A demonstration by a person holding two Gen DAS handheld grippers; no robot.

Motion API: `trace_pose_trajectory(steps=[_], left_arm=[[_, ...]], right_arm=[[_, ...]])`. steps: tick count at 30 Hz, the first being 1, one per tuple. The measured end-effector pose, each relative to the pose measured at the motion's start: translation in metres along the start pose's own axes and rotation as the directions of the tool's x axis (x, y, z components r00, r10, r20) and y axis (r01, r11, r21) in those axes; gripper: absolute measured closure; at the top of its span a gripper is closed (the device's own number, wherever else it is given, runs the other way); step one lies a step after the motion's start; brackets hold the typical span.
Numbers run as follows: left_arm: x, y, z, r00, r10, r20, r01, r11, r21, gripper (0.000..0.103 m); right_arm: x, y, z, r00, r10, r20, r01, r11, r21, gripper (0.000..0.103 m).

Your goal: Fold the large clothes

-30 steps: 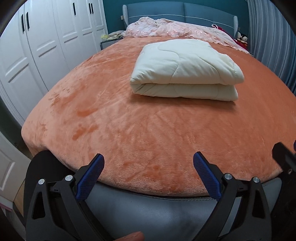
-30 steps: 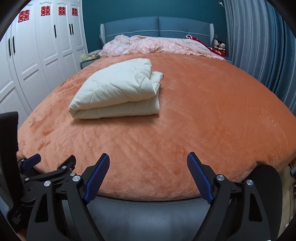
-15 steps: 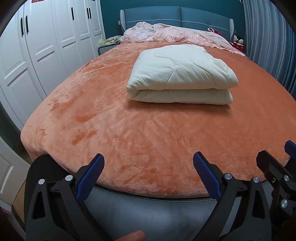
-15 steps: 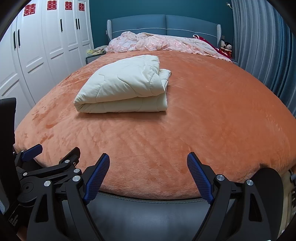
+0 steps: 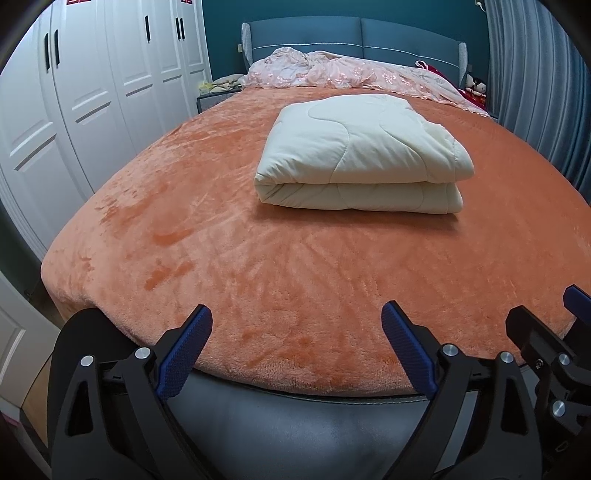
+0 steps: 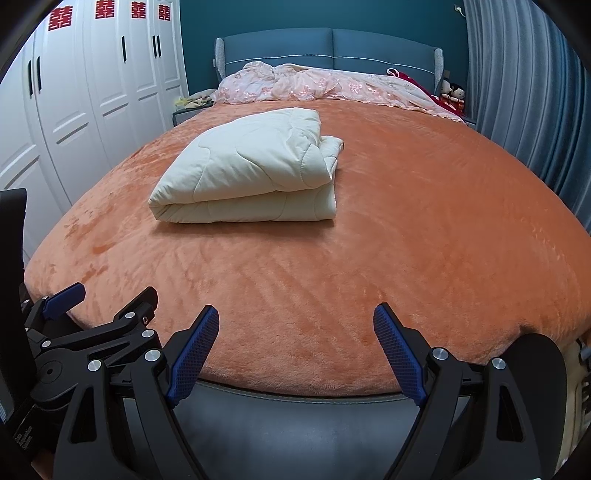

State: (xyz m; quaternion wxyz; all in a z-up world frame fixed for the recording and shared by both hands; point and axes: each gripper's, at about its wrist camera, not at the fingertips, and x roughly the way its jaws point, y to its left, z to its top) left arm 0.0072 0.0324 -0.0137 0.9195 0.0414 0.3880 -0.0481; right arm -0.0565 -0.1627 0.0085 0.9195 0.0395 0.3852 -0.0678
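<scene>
A cream quilt (image 5: 364, 155) lies folded into a thick, two-layer bundle on the bed (image 5: 258, 266), which is covered by an orange plush blanket. The quilt sits on the middle of the bed, nearer the headboard (image 5: 354, 37) than the foot edge, its folded side facing the foot. In the right wrist view the same quilt (image 6: 251, 170) shows a looser, rumpled edge on the side towards the curtain (image 6: 524, 96).

Both tongs hang at the foot of the bed, well apart from the quilt. The left tongs (image 5: 297, 350) stand wide, their blue pads spread over the blanket's edge with nothing between them. The right tongs (image 6: 295, 350) are likewise wide and hold nothing. The two sit just beside each other: part of the right tongs shows at the lower right of the left wrist view, and part of the left tongs (image 6: 62, 297) at the lower left of the right wrist view.

Beyond the quilt, against the headboard, lies a crumpled pink bedspread (image 5: 351, 72). White wardrobe doors (image 5: 92, 92) stand along the bed's left side, with red paper cut-outs (image 6: 105, 9) at their top. Small dolls (image 6: 452, 94) sit by the headboard's right end, next to the curtain.
</scene>
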Motion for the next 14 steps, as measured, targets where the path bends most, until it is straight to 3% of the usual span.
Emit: trace_pose_trajectory(steps=[14], left_arm=[[-0.0002, 0.0005, 0.0002, 1.000, -0.005, 0.001, 0.005, 1.000, -0.004, 0.014]], right_arm=[[0.0001, -0.0012, 0.0001, 1.000, 0.002, 0.002, -0.002, 1.000, -0.006, 0.019]])
